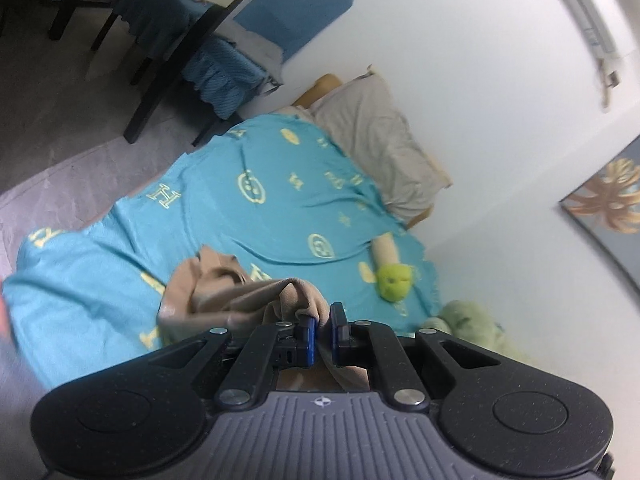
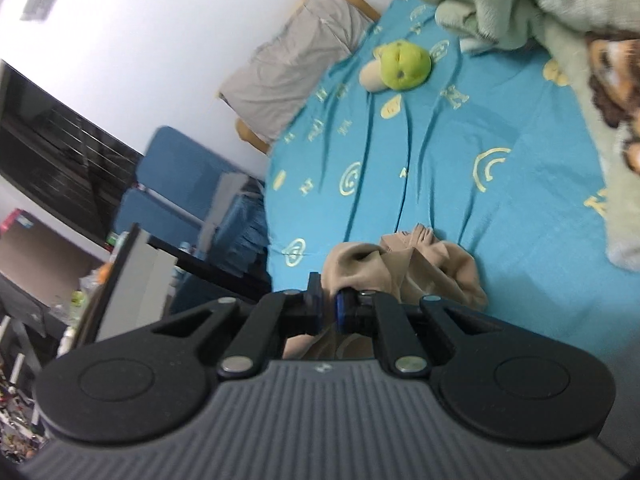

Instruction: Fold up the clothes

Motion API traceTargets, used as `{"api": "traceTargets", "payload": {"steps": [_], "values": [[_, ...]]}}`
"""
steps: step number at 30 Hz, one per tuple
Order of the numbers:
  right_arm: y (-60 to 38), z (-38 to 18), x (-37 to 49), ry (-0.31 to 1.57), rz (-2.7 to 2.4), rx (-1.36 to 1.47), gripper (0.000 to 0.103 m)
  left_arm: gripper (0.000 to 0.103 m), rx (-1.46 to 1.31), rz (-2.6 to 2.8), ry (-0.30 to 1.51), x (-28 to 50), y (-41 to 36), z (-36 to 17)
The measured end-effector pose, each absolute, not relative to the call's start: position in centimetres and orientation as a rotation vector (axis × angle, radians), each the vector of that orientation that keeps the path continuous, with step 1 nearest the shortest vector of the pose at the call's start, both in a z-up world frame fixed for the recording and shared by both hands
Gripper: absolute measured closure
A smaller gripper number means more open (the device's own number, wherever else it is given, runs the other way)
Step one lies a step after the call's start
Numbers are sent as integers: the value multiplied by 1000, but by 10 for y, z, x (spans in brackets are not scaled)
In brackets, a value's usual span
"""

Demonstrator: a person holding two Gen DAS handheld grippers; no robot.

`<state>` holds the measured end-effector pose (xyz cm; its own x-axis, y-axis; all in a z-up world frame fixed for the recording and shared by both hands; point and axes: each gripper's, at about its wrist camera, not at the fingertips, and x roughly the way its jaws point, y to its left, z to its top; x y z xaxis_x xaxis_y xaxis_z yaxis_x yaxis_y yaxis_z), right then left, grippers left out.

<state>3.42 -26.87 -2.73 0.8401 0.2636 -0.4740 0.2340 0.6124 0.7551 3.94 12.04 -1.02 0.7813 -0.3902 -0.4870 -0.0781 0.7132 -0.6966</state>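
A beige garment [image 1: 224, 284] lies bunched on the blue bedsheet [image 1: 240, 208]. My left gripper [image 1: 323, 322] is shut on an edge of it, and cloth runs between the blue pads and hangs below. In the right wrist view the same beige garment [image 2: 424, 268] is crumpled on the bedsheet [image 2: 480, 152]. My right gripper [image 2: 329, 306] is shut on another edge of it, with cloth pinched between the pads.
A green-headed plush toy [image 1: 394, 278] [image 2: 404, 62] lies on the bed. A grey pillow [image 1: 384, 140] [image 2: 296, 64] rests by the white wall. A pale green blanket [image 2: 560, 20] is heaped at one side. Blue chairs [image 1: 240, 52] and a dark table stand beside the bed.
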Motion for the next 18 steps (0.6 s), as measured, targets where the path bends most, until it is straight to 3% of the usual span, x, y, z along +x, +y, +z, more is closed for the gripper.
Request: {"api": "traceTargets", "payload": {"steps": [11,18], "values": [[-262,-104,175,811,-3,882,93,94,-567,-60,808,191,100,-92],[-262,-132,203,873,28,837,91,91,-513,-52,843,218,95,-124]]}}
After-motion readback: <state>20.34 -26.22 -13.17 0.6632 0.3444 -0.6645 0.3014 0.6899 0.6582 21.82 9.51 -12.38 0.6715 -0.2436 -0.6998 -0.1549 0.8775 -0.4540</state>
